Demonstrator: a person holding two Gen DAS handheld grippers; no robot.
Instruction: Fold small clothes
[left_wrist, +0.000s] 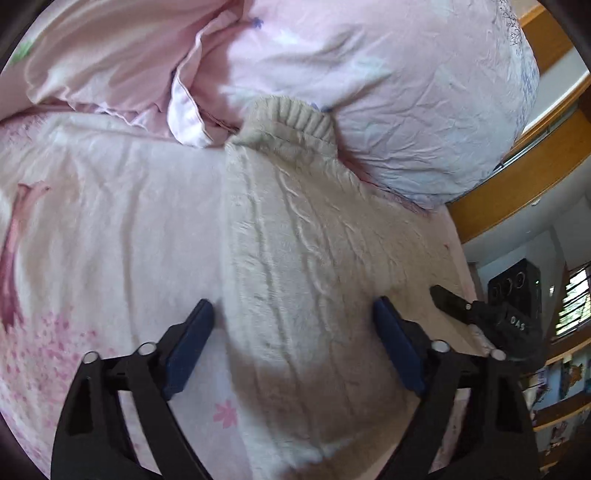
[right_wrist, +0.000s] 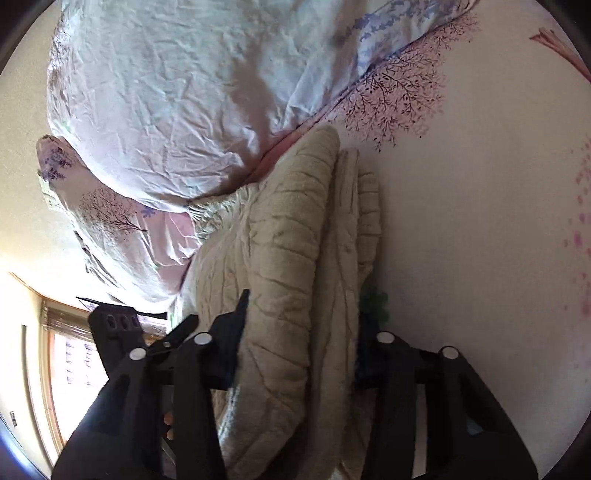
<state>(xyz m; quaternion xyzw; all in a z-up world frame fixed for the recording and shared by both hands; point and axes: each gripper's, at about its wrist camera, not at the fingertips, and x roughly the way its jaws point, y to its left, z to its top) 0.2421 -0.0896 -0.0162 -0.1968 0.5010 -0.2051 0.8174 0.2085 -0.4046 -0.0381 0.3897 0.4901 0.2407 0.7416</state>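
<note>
A: Blue pads (left_wrist: 190, 345) of the left gripper (left_wrist: 295, 339) are seen closest, spread wide, nothing pinched btw them. Cream knit sweater (left_wrist: 295, 258) is laid flat on the bed sheet (left_wrist: 110, 240) right under the gap.

B: Sweater position, more exact?

A: Ribbed collar (left_wrist: 291, 114) is pushed up against the pale pillow (left_wrist: 406, 103); the body is stretched back toward the camera. A pink duvet (left_wrist: 110, 55) is bunched at the far left. The other gripper's black tip is seen at the right edge, by the sweater's side.

B: And the right gripper (right_wrist: 299, 354)?

A: Seen in the right wrist view w/ thick folded layers of the sweater (right_wrist: 288, 240) packed btw its fingers (right_wrist: 229, 332). One finger is pressed against the fabric; the other side is hidden in shadow, so a firm pinch can't be confirmed. Sweater is doubled lengthwise there, on the floral sheet (right_wrist: 480, 221), w/ its far end touching the pillow (right_wrist: 177, 110).
</note>
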